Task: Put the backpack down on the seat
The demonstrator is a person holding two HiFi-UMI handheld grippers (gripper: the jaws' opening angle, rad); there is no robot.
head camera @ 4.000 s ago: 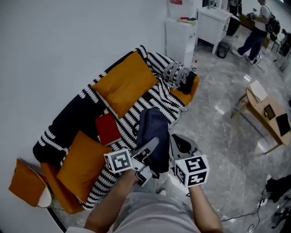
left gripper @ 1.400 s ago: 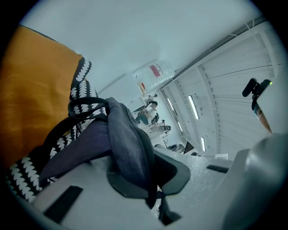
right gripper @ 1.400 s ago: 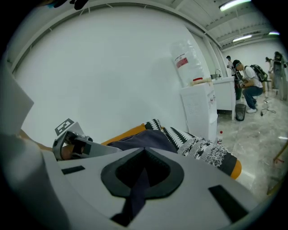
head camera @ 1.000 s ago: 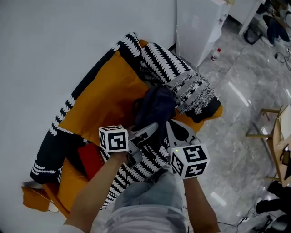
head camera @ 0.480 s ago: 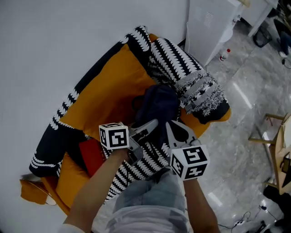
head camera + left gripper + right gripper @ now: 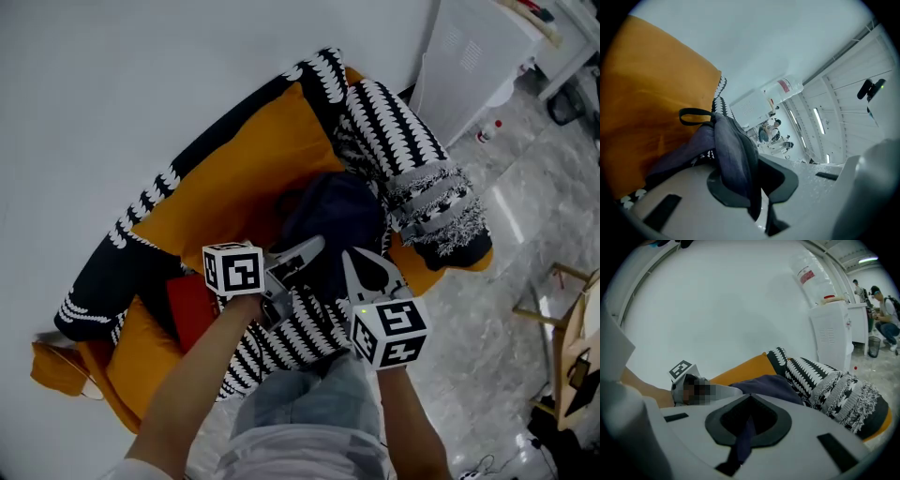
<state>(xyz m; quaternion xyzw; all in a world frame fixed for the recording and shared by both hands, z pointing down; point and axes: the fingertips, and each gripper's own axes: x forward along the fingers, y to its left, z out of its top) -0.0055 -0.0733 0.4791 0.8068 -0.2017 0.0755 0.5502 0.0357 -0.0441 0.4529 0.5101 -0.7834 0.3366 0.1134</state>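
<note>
You've moved the backpack (image 6: pixel 337 225) along the sofa (image 6: pixel 300 342). A few seconds ago it hung over the middle, just beside the red item (image 6: pixel 192 309). Now it's at the far end, up against the big orange cushion (image 6: pixel 234 178) and next to the fringed blanket (image 6: pixel 431 202). Over the last second it has barely shifted against the cushion, so I'd say you've picked the spot. Left claw (image 6: pixel 298 258) is clamped right down on a fold of the bag's fabric, with the carry loop (image 6: pixel 693 115) sticking out past it. Right claw (image 6: pixel 359 267) is closed on a thin dark strap (image 6: pixel 745 434) running through its pads. Can't tell from here whether the bag's base is on the seat yet; it looks low and close. Transport looks done, and what's left is putting the weight down and letting go with both claws.
</note>
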